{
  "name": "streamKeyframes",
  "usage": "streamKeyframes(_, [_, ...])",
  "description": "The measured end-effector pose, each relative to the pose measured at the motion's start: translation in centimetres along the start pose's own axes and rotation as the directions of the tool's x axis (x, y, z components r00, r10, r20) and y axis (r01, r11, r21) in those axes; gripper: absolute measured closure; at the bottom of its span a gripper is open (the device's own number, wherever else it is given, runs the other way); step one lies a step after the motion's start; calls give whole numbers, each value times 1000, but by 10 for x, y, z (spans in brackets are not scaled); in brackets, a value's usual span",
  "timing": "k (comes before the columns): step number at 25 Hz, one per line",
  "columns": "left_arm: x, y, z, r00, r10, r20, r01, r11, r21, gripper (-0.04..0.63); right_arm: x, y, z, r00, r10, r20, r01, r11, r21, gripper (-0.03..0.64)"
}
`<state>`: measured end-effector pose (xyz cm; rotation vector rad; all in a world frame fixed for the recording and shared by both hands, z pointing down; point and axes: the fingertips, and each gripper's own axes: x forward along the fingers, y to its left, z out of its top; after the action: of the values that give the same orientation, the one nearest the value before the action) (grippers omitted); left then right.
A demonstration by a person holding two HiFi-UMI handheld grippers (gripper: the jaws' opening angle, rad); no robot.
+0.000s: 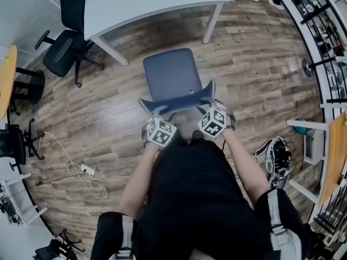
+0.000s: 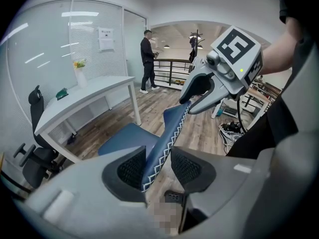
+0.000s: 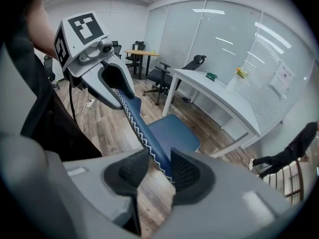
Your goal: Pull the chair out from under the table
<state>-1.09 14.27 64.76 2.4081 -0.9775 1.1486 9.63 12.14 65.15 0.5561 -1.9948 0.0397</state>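
Head view: chair (image 1: 172, 79) sits clear of the bench (image 1: 146, 4). Left gripper (image 2: 159, 166) and right gripper (image 3: 159, 171) straddle its backrest (image 2: 172, 128), jaws loose, not pinching. Pull looks done.

A black office chair (image 1: 65, 50) stands at the left of the wood floor (image 1: 260, 75) — a white cable (image 1: 76, 172) loops nearby. A person (image 2: 147, 59) stands far off.

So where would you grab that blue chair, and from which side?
The top edge of the backrest, from behind and above the chair. It is a thin upright panel that slips between two jaws. The chair faces the table, so a pull from behind should draw it clear.
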Motion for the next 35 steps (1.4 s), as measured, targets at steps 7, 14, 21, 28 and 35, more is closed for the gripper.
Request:
streamKeyframes(7, [-3, 0, 0, 999, 31, -29, -32, 999, -18, 437, -3, 1, 0, 998, -23, -51, 21, 999, -43, 477])
streamKeyframes(14, [-30, 4, 16, 990, 129, 49, -121, 984, -133, 440, -42, -12, 9, 998, -51, 42, 50, 998, 37, 541])
streamKeyframes(21, [-62, 2, 45, 970, 215, 111, -196, 968, -157, 458, -81, -33, 23, 985, -124, 121, 124, 992, 9, 543])
streamKeyframes(28, [-97, -5, 98, 930, 279, 239, -247, 956, -157, 507, -129, -47, 54, 949, -176, 261, 184, 983, -6, 561])
streamKeyframes(35, [-145, -6, 154, 856, 342, 388, -292, 939, -181, 530, -190, -68, 87, 871, -262, 415, 276, 961, 28, 586])
